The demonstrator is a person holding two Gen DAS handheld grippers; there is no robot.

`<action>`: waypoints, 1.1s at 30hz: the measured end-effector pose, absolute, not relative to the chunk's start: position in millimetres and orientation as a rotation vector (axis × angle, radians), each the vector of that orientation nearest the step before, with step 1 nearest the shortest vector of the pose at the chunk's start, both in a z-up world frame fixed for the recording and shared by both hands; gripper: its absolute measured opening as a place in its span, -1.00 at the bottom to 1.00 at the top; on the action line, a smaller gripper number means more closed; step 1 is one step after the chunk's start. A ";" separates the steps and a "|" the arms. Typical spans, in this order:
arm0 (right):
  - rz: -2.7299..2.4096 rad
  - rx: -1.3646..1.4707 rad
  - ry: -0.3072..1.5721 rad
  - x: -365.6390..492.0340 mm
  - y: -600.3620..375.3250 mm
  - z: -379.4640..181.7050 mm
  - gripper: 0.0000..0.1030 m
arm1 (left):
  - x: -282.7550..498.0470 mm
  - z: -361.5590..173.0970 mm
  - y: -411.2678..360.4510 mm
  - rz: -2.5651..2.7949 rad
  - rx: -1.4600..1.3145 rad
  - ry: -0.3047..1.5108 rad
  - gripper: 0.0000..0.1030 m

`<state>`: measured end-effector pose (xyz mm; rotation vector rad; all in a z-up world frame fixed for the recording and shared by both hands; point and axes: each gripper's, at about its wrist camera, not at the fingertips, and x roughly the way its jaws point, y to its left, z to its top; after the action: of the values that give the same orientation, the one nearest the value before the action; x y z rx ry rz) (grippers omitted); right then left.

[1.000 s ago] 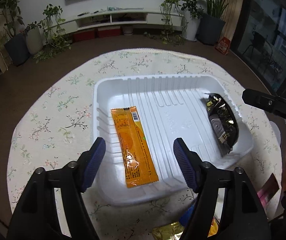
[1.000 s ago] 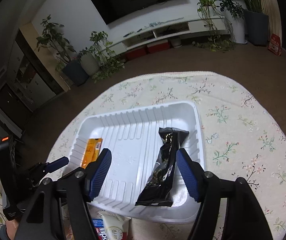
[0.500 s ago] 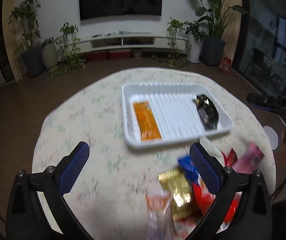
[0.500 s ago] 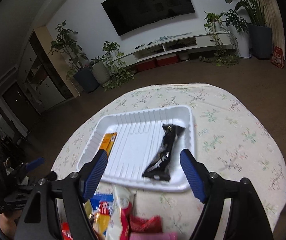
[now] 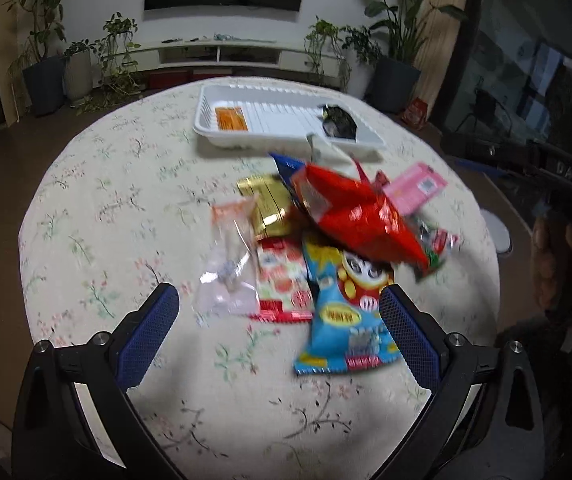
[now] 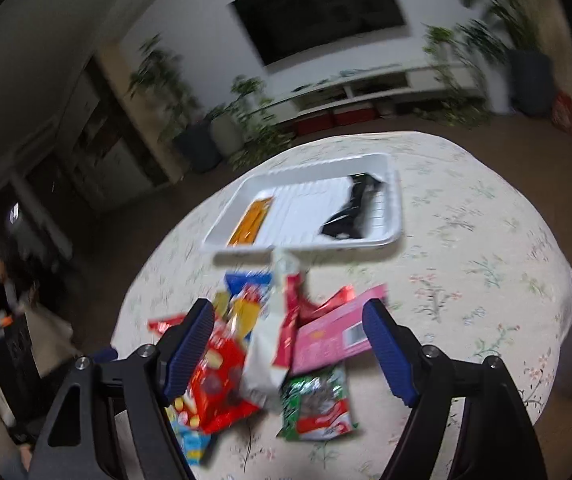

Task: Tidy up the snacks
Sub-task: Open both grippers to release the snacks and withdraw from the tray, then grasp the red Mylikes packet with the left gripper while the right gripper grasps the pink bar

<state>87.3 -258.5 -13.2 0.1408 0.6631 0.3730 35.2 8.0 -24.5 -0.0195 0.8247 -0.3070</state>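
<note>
left wrist view: left tool [image 5: 278, 320] stands wide and empty above the bench [image 5: 98, 208]; its jaws have just been opening with nothing between them. nearest lies the blue packet [image 5: 341, 316], then the clear packet [image 5: 232, 264], then the red bag [image 5: 357, 216] topping the snack pile. right tool [image 6: 286, 344] is parted and empty over the pink packet [image 6: 333, 336]. select one loose outer packet and grip its edge, not the heap. farthest, the white tray [image 5: 214, 128] holds an orange bar [image 5: 229, 119] and a black packet [image 5: 337, 120]; its centre is free.
</note>
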 end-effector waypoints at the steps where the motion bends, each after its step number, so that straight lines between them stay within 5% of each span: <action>1: 0.395 0.086 0.650 80.8 -245.4 -13.5 0.47 | 32.2 -24.3 3.5 -0.313 -0.013 0.829 0.97; 11: 0.228 0.350 0.796 98.3 -294.9 -42.3 0.46 | 73.1 -1.5 -39.9 -0.362 -0.132 0.880 0.97; 20: 0.231 0.313 0.835 102.1 -285.2 -47.6 0.46 | 118.6 -20.2 -65.6 -0.337 -0.109 0.977 0.93; 24: 0.214 0.348 0.851 102.8 -294.5 -51.0 0.46 | 129.1 -28.9 -63.9 -0.328 -0.114 0.992 0.47; 33: 0.225 0.346 0.853 103.0 -292.9 -50.1 0.46 | 130.9 -32.8 -64.0 -0.357 -0.078 0.976 0.15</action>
<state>103.0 -292.9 -50.1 0.3459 0.8533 0.2247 130.9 -64.0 -32.8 -0.0779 0.9758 -0.3567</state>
